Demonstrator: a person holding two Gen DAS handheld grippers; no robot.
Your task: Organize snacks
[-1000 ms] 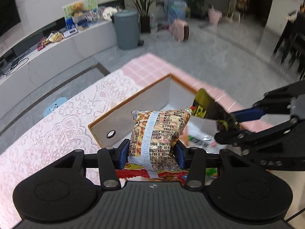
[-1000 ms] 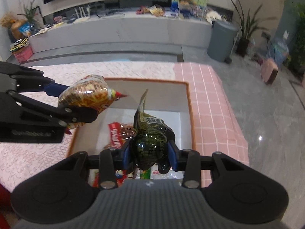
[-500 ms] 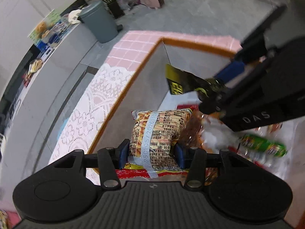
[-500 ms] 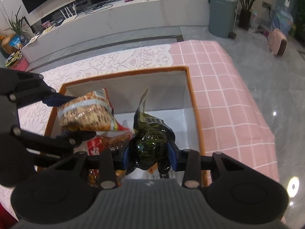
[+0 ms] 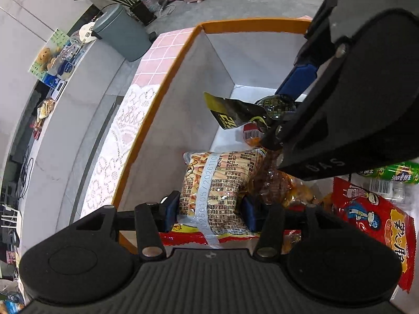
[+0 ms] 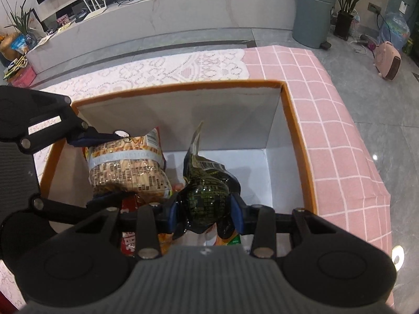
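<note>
Snacks are sitting in and over the orange-rimmed box (image 6: 296,120) w/ white inner walls, which is resting on the tabletop (image 6: 327,130) covered by a pink checked cloth and a lace runner (image 6: 167,70). The left tongs (image 5: 209,209) are reaching down into the box's left side w/ the yellow stick-snack bag (image 5: 217,183) between the 2 blue pads; the jaws are opening, pads still touching the bag's sides, and the bag is lying against the loose packets beneath it. The right tongs (image 6: 205,210) are clamping the dark green-black packet (image 6: 209,191) firmly at about a narrow-to-mid gap, w/ the packet's crimped top edge sticking up above the pads. It is hanging over the box interior, just right of the yellow bag. Below both are lying a red cartoon-print bag (image 5: 374,230), a clear-wrapped brownish snack (image 5: 277,185) and a green packet (image 5: 395,172), all on the box floor nr the close end. The far part of the box floor is bare white. Beyond the tabletop, a grey bin (image 6: 313,15) and a potted plant (image 6: 345,7) are standing on the grey floor by a long low white counter.
</note>
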